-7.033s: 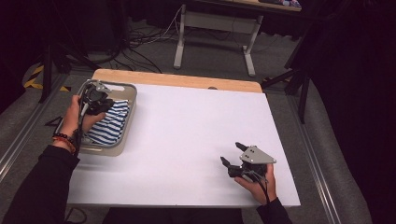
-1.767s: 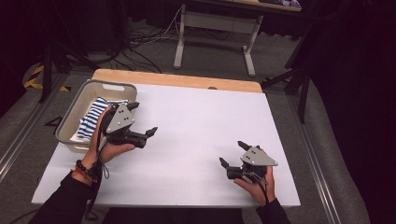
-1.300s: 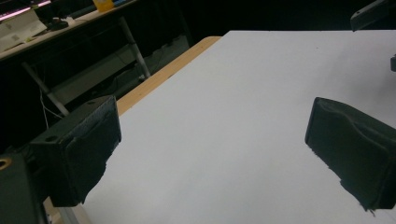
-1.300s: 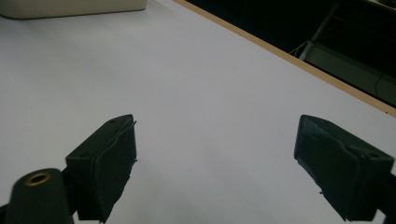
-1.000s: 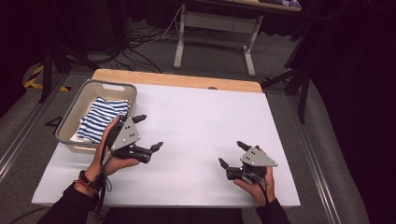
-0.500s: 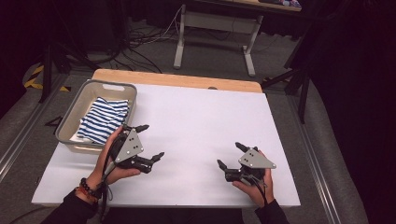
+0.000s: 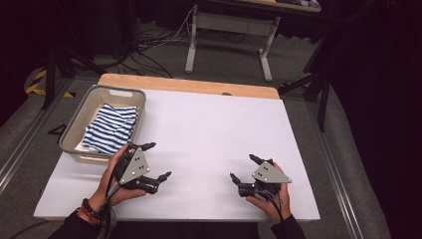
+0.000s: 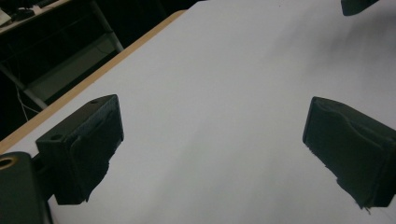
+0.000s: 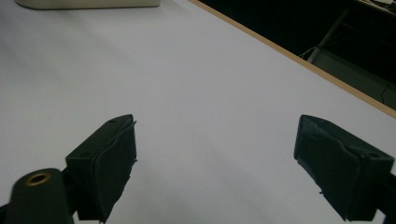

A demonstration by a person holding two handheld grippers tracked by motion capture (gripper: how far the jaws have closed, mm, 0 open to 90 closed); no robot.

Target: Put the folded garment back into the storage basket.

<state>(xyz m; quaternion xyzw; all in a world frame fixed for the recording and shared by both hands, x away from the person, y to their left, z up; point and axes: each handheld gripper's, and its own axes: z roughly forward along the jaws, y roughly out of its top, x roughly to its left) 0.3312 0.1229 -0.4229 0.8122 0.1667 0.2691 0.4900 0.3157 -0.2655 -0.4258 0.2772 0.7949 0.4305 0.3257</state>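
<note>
Holding your left gripper (image 7: 158, 161) wide open, empty, near-left on white table (image 7: 214, 134); right gripper (image 7: 244, 168) wide open near-right; striped cloth (image 7: 112, 127) folded in grey basket (image 7: 79, 117), far-left

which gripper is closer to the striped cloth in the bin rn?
Left. The left gripper sits just in front of the bin that holds the striped cloth, off its near right corner. The right gripper is far across the table, near its front right.

The left gripper (image 7: 157, 161) (fingers apart, empty) has left the striped cloth (image 7: 111, 127) in the basket (image 7: 79, 119) and withdrawn to the table's near edge.
</note>
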